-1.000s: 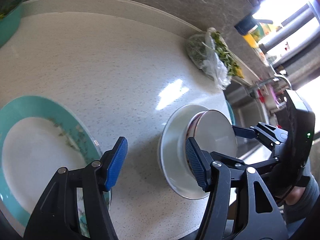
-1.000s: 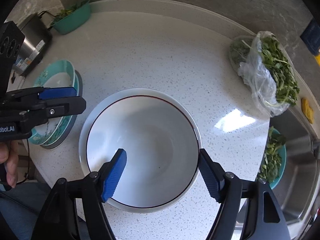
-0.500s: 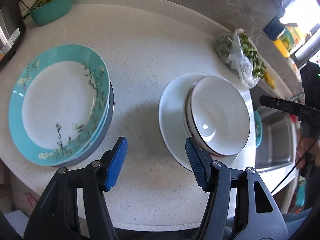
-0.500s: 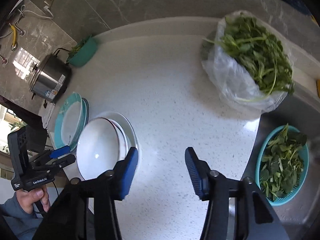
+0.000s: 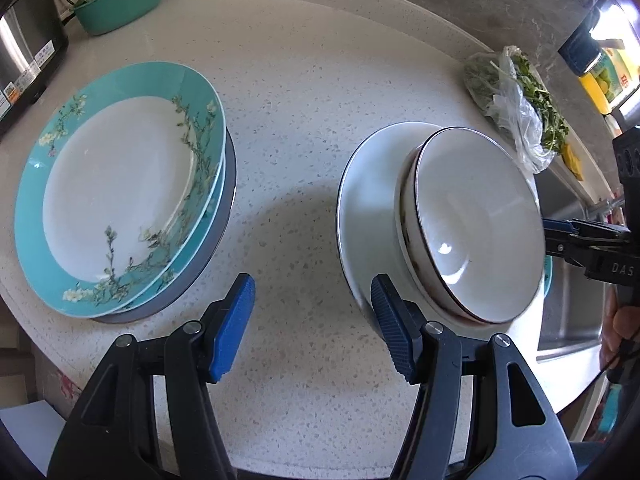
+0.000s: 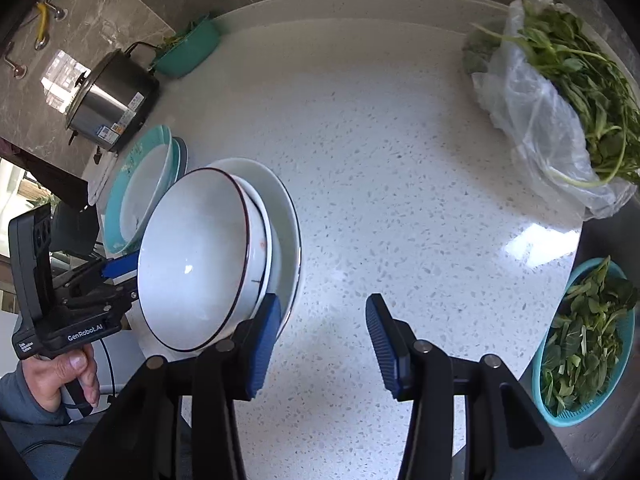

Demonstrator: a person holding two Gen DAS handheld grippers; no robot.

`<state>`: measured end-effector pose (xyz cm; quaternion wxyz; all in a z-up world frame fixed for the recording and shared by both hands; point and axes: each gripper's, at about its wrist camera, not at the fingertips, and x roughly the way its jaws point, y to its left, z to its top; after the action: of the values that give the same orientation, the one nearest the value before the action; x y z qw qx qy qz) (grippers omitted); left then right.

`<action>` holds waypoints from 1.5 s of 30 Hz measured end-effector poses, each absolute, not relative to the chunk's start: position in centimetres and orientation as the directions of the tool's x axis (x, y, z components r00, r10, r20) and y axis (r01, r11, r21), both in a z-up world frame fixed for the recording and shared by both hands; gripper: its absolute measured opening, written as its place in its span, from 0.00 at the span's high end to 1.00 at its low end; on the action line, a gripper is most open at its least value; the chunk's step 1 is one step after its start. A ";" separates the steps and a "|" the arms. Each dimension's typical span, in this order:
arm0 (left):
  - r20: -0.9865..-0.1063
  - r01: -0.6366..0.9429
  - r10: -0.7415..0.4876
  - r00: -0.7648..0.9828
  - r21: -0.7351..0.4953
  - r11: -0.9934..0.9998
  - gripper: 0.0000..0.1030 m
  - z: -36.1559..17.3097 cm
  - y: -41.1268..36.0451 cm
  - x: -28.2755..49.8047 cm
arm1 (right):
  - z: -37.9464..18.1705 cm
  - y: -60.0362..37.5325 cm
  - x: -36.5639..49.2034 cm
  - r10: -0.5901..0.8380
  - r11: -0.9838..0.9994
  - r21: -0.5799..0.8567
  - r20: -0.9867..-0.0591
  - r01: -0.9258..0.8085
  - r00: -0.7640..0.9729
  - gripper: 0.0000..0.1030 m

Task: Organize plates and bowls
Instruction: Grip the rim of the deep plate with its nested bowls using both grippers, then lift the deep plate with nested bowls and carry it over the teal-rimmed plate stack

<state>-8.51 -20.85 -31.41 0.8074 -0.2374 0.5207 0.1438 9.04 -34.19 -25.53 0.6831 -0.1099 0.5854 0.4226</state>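
Note:
A stack of teal floral plates sits on the left of the white counter. To its right, white bowls with dark rims are nested on a white plate. My left gripper is open and empty, held above the counter between the two stacks. My right gripper is open and empty, just right of the bowl stack. The teal plates show behind the bowls in the right wrist view. The right gripper also shows at the right edge of the left wrist view.
A bag of leafy greens lies at the back right. A teal basket of greens sits by the sink at the right. A steel cooker and a teal tub of greens stand at the back left.
Both grippers have pulled back and up from the bowl stack. The right gripper, which was over the top bowl, has swung to the right of it. The bowls stay nested on the white plate.

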 end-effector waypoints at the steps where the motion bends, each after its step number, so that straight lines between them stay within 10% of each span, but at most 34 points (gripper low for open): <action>1: -0.910 -0.482 -0.017 0.415 -0.236 0.844 0.43 -31.6 -20.6 -8.1 | -25.7 -34.0 9.1 0.444 0.616 0.342 -0.895 -0.710 -0.045 0.52; 12: -0.903 -0.455 -0.002 0.429 -0.218 0.863 0.44 -33.3 -19.9 -5.7 | -27.5 -32.3 9.3 0.424 0.577 0.330 -0.903 -0.747 -0.071 0.54; 24: -0.891 -0.409 -0.080 0.448 -0.283 0.867 0.69 -33.9 -20.5 -4.2 | -29.1 -31.4 8.3 0.441 0.542 0.335 -0.894 -0.771 -0.079 0.55; 31: -0.884 -0.374 -0.111 0.455 -0.302 0.877 0.87 -34.1 -21.1 -3.1 | -29.3 -31.0 7.9 0.463 0.533 0.374 -0.880 -0.759 -0.108 0.75; 45: -0.901 -0.364 -0.067 0.428 -0.239 0.900 0.88 -33.7 -22.1 -2.6 | -29.0 -30.8 7.3 0.467 0.568 0.357 -0.882 -0.742 -0.067 0.77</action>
<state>-2.58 -22.08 -33.70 0.8198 -0.2042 0.5272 0.0907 7.29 -30.84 -28.97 0.6726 -0.1195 0.5756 0.4494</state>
